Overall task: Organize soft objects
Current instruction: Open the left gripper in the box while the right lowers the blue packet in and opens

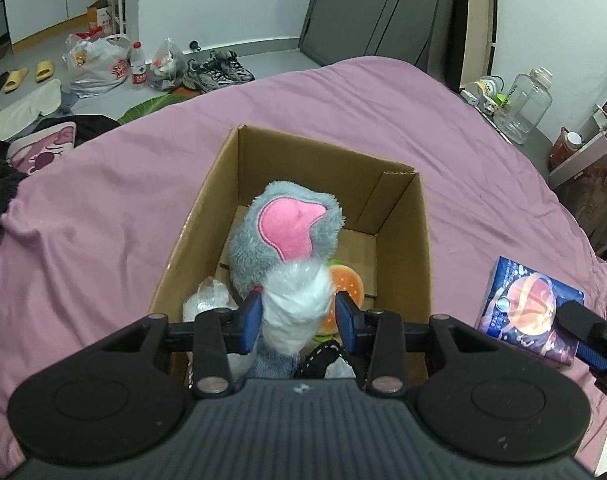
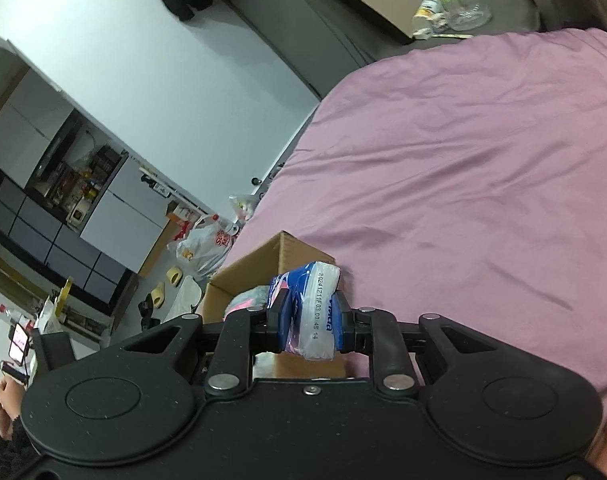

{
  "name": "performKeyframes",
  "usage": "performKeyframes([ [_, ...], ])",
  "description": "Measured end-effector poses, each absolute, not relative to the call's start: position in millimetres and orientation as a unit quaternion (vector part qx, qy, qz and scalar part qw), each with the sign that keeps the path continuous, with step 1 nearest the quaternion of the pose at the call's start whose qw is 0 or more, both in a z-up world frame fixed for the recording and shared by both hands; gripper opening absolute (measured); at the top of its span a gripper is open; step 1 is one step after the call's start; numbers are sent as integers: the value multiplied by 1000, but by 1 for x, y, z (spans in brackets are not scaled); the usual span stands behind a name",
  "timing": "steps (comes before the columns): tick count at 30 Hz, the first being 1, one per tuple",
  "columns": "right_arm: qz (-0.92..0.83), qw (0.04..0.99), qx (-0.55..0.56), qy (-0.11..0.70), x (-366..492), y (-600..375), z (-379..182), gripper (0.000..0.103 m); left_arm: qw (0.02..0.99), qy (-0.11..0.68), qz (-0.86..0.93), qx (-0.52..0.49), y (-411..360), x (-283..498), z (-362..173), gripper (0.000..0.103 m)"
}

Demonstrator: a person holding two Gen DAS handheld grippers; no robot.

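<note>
The left gripper (image 1: 299, 316) pinches a plastic-wrapped bundle (image 1: 293, 308) over the box (image 1: 403, 240); the right gripper (image 2: 309, 318) pinches a tissue pack (image 2: 309, 312). Either soft load could slip free and miss the box.

Each black tool (image 1: 299, 316) has blue pads (image 1: 250, 316) and silver pivot screws (image 1: 207, 384)

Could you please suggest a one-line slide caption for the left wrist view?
Left gripper holds a white plastic-wrapped bundle over an open brown cardboard box containing a grey-and-pink plush toy.
</note>
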State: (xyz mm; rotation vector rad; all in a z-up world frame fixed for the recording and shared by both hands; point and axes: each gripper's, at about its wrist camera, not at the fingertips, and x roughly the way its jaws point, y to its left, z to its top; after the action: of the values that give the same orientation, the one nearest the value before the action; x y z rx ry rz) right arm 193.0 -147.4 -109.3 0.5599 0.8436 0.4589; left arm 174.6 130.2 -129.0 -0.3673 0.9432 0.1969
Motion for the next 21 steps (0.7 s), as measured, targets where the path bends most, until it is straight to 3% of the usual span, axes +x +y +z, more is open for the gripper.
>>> performKeyframes([
  [10,219,870,192,397,205,-94,-87,21,875,432,84,-204,142,177,-129,46],
  [18,200,890,126,390,221,-53,-78,21,876,417,77,-230,158,174,-130,46],
  [21,191,895,105,389,223,-40,-82,26,875,415,69,-241,163,174,-132,46],
])
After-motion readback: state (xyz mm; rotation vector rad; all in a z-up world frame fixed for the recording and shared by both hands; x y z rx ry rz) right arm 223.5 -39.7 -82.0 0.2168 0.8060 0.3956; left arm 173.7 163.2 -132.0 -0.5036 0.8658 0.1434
